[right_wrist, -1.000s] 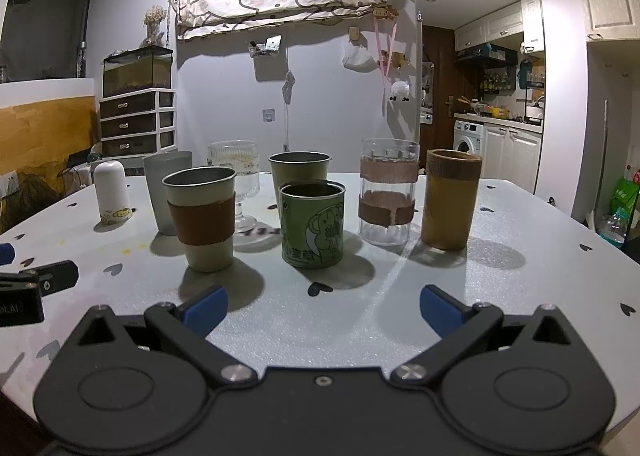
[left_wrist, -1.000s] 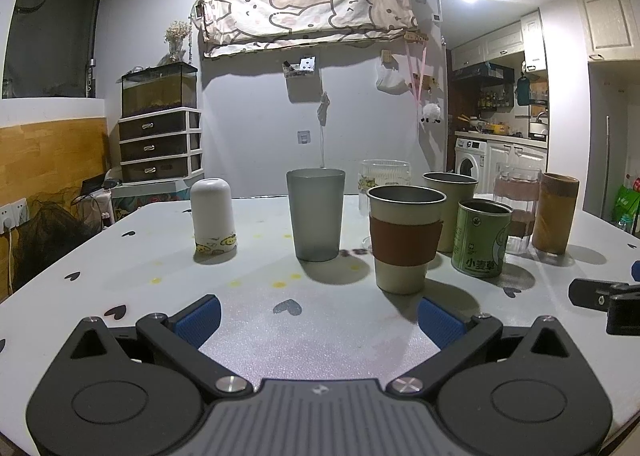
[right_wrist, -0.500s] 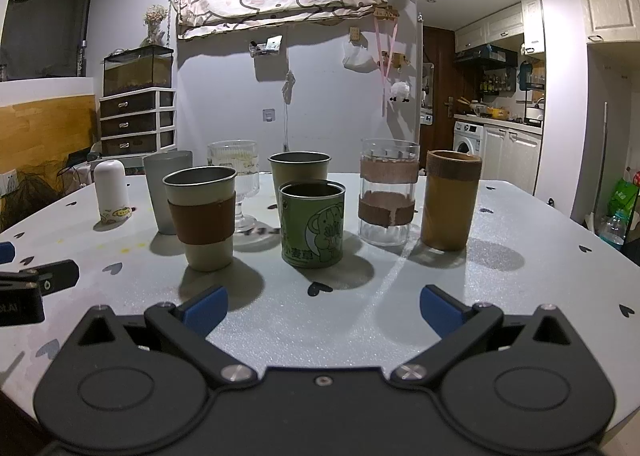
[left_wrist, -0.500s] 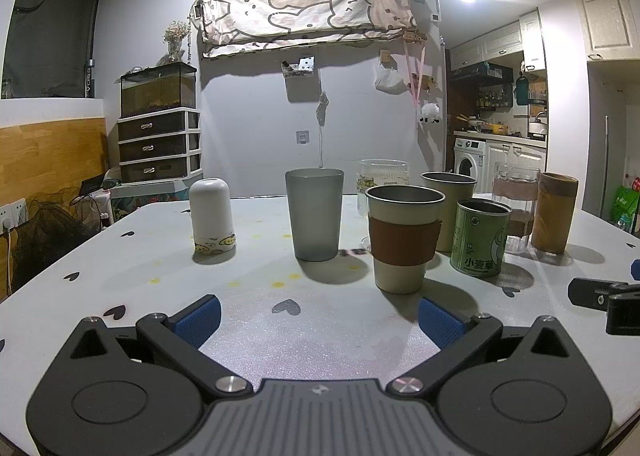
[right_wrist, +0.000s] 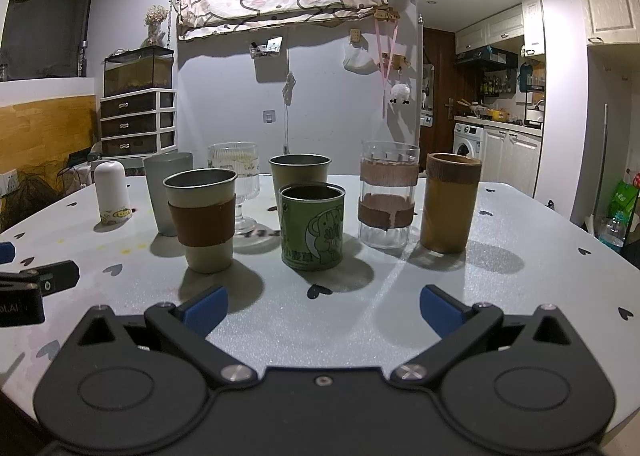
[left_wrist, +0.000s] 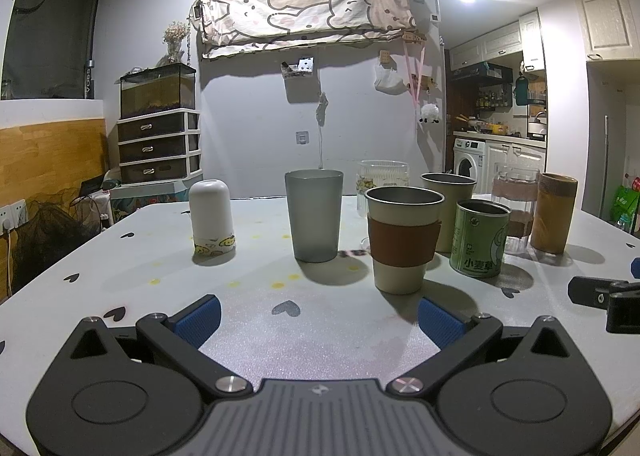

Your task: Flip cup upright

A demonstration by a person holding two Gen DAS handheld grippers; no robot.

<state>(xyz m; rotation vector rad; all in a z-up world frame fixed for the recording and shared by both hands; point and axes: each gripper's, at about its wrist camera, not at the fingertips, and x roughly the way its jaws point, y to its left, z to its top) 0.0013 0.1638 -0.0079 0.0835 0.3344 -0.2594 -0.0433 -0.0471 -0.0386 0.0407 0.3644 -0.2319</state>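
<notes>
Still parted, both tongs (left_wrist: 319, 316) (right_wrist: 323, 306) hover unmoved; white cup (left_wrist: 211, 217) stays inverted.

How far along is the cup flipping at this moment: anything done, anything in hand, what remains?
Not started, by the look of it. The white cup stands mouth-down on the table, apparently the one to flip; the grey tumbler and the other cups stand mouth-up. Nothing is in hand: the left tongs and right tongs are open and empty, short of the cups. Reach, grasp and flip remain.
</notes>
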